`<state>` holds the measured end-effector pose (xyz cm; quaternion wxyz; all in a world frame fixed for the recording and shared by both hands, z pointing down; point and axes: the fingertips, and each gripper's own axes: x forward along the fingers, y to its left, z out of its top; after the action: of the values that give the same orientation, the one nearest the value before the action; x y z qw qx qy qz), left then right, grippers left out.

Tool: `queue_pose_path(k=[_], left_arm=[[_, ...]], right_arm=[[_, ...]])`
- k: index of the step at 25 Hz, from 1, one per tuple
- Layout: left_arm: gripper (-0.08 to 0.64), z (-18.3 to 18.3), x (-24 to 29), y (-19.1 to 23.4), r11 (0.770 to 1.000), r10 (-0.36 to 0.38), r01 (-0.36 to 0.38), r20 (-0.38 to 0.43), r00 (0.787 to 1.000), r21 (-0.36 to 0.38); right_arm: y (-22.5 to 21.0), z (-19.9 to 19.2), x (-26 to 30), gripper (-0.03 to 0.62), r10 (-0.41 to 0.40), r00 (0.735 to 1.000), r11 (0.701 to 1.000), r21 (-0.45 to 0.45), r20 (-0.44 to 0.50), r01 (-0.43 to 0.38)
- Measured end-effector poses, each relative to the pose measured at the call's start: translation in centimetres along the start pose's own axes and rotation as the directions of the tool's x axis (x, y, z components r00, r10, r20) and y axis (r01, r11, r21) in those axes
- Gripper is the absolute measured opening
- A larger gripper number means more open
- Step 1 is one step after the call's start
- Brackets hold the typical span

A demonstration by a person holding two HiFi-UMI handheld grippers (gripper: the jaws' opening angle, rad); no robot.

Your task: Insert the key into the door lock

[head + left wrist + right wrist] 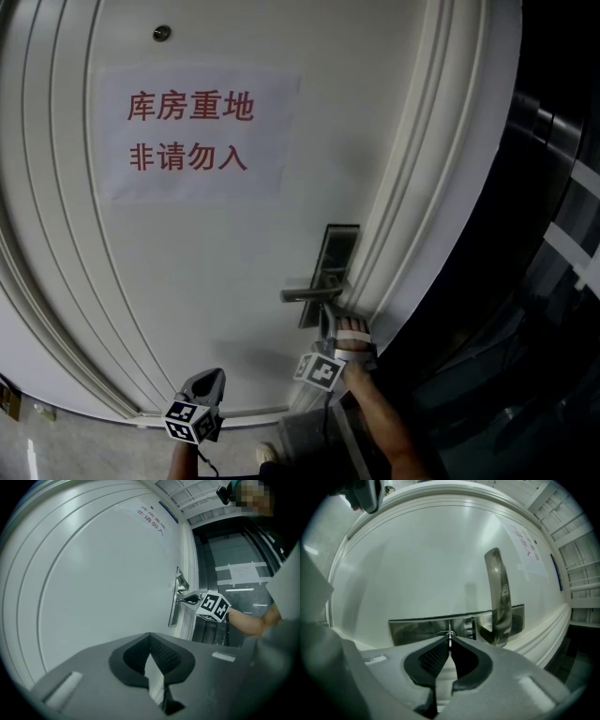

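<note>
Pinching the key (450, 637) at the lock plate (417, 631) with the right gripper (330, 317).

Grips the thin metal key at the very tips of that gripper's jaws, nearly closed on it, with the blade set against the keyhole in the steel plate — cannot tell whether it is inside yet. Meets the plate just under the lever handle (309, 294), at the right edge of the white door (216, 281), with the gripper pointing level at it. Holds the left gripper (208, 382) low and well apart from the lock, jaws closed on nothing, facing the bare door panel. Shows a paper sign (192, 131) with red characters higher on the door — and a small peephole (162, 34) above that.
</note>
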<state>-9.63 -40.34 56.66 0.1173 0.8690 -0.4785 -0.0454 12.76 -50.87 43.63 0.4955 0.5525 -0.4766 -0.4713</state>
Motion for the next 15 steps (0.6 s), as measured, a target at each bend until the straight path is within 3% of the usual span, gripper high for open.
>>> queue_pose_path(k=[5,15], left_arm=[[0.003,0.0,-0.3,0.2,1.0,0.004,-0.004,-0.001,1.0,-0.001],[0.003,0.2,-1.1,-0.2,1.0,-0.003,0.003,-0.001,1.0,-0.001]], right_arm=[[0.2,0.4,-0.3,0.032,0.008,1.0,1.0,0.013,0.024,-0.008],[0.6,0.2,-0.8,0.132,0.018,1.0,0.999,0.044,0.009,-0.018]])
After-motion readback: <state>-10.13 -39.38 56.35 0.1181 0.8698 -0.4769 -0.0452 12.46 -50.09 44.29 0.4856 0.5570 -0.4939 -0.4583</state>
